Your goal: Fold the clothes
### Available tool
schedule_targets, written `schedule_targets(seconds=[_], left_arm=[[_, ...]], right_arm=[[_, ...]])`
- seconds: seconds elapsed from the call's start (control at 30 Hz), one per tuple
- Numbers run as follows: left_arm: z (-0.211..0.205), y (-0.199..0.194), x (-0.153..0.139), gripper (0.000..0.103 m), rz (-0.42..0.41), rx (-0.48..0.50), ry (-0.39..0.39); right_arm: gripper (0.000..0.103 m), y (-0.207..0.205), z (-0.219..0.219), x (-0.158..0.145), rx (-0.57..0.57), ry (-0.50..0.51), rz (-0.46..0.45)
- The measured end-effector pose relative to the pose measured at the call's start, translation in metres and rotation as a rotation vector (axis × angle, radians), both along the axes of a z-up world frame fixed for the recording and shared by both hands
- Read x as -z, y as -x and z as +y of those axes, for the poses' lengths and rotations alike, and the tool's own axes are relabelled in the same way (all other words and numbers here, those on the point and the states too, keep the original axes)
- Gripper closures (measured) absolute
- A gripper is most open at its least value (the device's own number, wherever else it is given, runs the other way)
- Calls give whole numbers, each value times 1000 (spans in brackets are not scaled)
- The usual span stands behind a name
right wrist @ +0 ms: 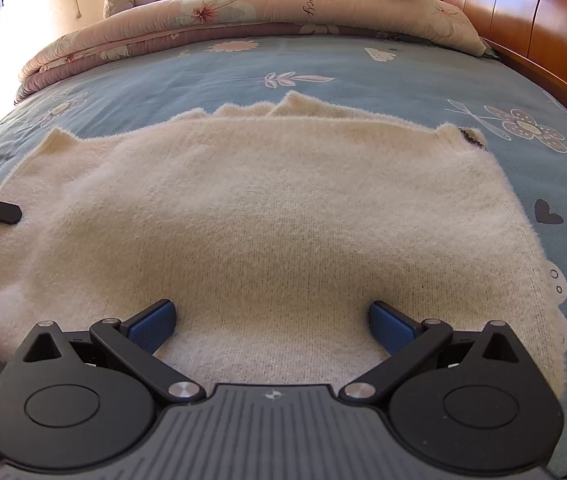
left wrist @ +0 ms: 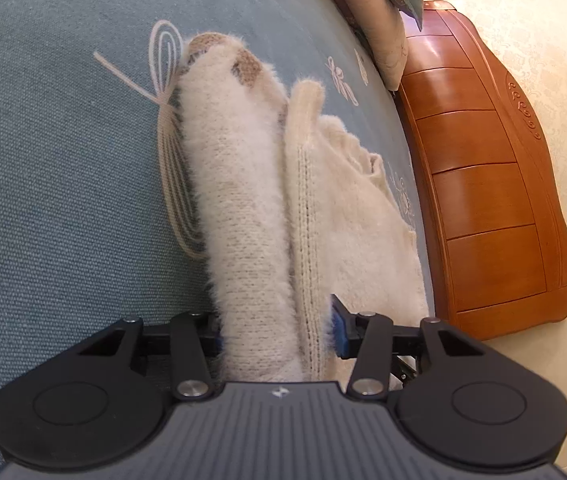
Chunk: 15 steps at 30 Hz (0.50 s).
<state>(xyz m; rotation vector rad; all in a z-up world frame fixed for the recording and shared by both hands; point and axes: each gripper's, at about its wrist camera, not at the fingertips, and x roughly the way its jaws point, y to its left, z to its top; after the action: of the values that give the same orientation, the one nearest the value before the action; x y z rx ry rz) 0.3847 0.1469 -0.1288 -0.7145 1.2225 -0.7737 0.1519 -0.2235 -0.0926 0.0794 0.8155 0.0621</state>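
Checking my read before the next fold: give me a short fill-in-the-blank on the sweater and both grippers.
1. The cream sweater lies on a ____ bedsheet.
2. The left gripper is closed on the ____.
3. The right gripper has its jaws ____ above the sweater.
4. The headboard is made of ____.

Missing words: blue; sweater; open; wood

Sweater (right wrist: 267, 216): cream knit, fuzzy long-nap surface, ribbed edge. Bed sheet (left wrist: 63, 160): blue woven cloth, matt, coarse grain. Headboard (left wrist: 483, 184) beside sheet: glossy varnished wood. Right tool (right wrist: 271, 326): matt black plastic, textured blue pads, metal pivots.
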Motion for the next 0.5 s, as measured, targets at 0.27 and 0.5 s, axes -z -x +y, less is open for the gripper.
schedule_targets(seconds=[0.27, 0.5], left_arm=[[0, 3, 1, 56, -1, 7, 3], [-10, 20, -24, 66, -85, -18, -91]], right_arm=[[0, -1, 1, 0, -2, 12, 4], [0, -3, 1, -1, -7, 15, 18]])
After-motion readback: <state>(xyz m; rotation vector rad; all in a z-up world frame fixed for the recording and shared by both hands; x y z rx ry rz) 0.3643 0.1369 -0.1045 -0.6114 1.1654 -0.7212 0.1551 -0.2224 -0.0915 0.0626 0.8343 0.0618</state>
